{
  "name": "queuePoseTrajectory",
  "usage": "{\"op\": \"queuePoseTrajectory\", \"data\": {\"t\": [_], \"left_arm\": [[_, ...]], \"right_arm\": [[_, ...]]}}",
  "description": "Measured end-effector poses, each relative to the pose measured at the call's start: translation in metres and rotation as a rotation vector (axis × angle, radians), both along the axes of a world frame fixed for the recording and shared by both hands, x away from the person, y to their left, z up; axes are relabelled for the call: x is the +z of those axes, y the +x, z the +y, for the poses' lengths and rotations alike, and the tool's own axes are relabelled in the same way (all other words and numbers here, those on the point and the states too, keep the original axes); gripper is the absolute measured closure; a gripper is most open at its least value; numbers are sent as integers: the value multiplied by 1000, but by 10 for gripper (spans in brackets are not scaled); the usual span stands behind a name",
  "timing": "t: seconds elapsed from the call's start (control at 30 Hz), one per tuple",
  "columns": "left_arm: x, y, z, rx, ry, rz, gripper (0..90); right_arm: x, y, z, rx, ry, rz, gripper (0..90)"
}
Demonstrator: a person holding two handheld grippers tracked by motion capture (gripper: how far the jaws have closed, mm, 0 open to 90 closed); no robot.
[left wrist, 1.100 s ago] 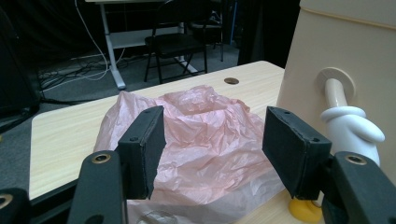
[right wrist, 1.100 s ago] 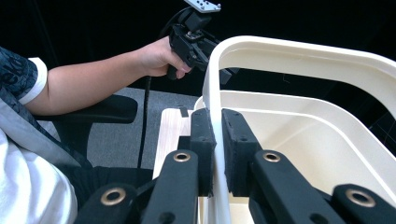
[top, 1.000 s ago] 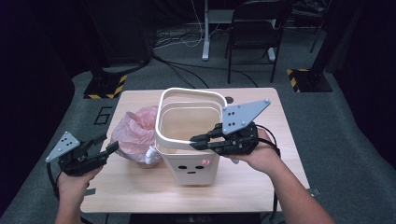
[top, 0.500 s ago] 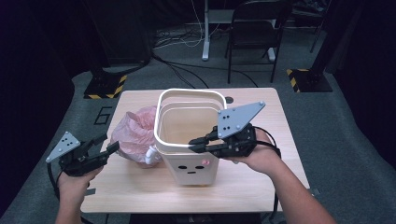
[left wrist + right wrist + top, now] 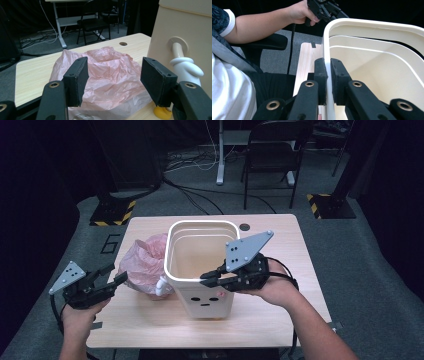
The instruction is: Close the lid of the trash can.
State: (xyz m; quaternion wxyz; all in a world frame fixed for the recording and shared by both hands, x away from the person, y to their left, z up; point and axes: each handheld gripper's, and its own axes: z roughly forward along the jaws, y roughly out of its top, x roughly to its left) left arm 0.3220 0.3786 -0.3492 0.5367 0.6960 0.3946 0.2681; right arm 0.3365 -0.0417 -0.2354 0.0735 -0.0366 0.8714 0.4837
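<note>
Bin (image 5: 200, 270): cream plastic bin with a small face on its front, stood upright mid-table, empty inside as far as I could see; my main thing.
Table (image 5: 280, 240): light wood, bore everything; a round hole near its far edge.
Bag (image 5: 145, 265): crumpled pink plastic bag lay just beside the bin's left wall, touching or nearly so; not yet lifted.
Right gripper (image 5: 328, 75): I had it clamped on the bin's near right rim, one jaw outside the wall, one inside.
Left gripper (image 5: 113, 80): I held it low at the table's left edge, jaws spread wide, pointed at the bag, nothing between the pads.
Progress: early, I judged; bin steadied, bag pickup and lining the bin were left.
Handle (image 5: 185, 67): white arm-like knob on the bin's side stuck out near the bag, could snag it.
Surroundings: dark chair (image 5: 272, 150) and floor cables well behind, not in the way.
</note>
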Motion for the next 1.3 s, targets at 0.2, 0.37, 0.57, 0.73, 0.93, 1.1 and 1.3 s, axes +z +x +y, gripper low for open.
{"op": "queuePoseTrajectory", "data": {"t": [0.2, 0.37, 0.57, 0.73, 0.93, 1.1, 1.3], "left_arm": [[0, 1, 0, -2, -2, 1, 388], [0, 0, 0, -1, -6, 0, 388], [0, 1, 3, 9, -13, 2, 388], [-4, 4, 3, 10, -6, 17, 388], [-4, 7, 0, 4, -1, 18, 387], [-7, 13, -4, -9, -1, 26, 387], [-7, 15, -8, -22, 1, 28, 384]], "right_arm": [[-3, 2, 0, 2, 3, 9, 837], [-9, 3, 4, -2, -6, 14, 826], [-19, 4, 0, -21, 40, 18, 750], [-19, 11, -13, -40, 126, 90, 651], [-23, 14, -21, -63, 169, 119, 581], [-25, 13, -29, -93, 194, 115, 562], [-26, 9, -41, -146, 231, 105, 549]]}}
